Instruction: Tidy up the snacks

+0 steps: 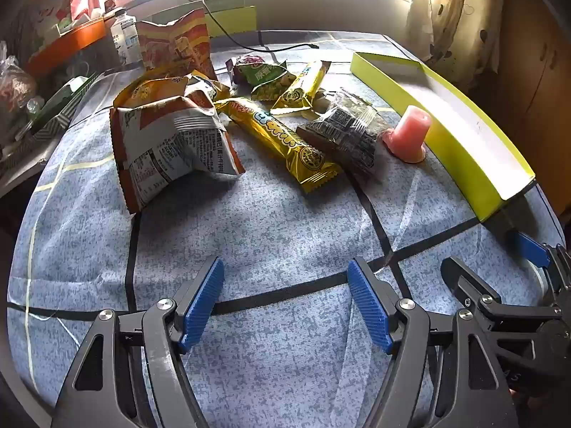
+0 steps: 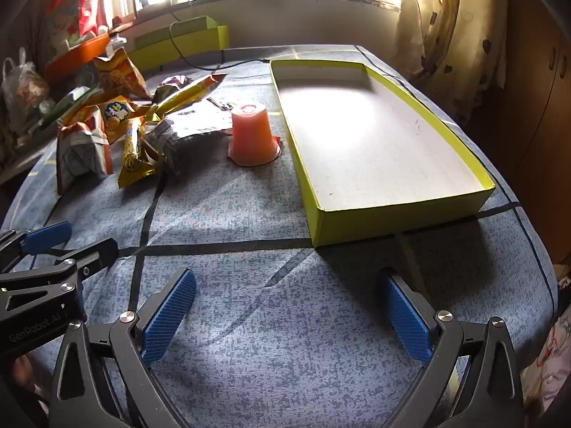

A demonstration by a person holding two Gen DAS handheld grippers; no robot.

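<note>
Left gripper (image 1: 285, 306): jaws wide apart, nothing between them, tilted down over bare cloth (image 1: 285, 221) near the front of the tabletop.
Right gripper (image 2: 285, 314): jaws spread wide, holding nothing, tilted down over the cloth in front of the tray (image 2: 392, 224).
Tray: shallow yellow-green box on the right side of the tabletop, nothing inside.
Jelly cup (image 2: 251, 135): pink, upside down on its rim, just left of the tray's long wall.
Snacks: loose pile left of the cup; dark packet (image 1: 346, 132) lies touching or nearly touching the cup, gold bar (image 1: 282, 142) beside it, crumpled orange-and-white bag (image 1: 167, 149) nearest the left gripper, second gold bar (image 1: 303, 85) and green packet (image 1: 267, 78) behind.
Back edge: orange bag (image 1: 175, 46) standing upright.
</note>
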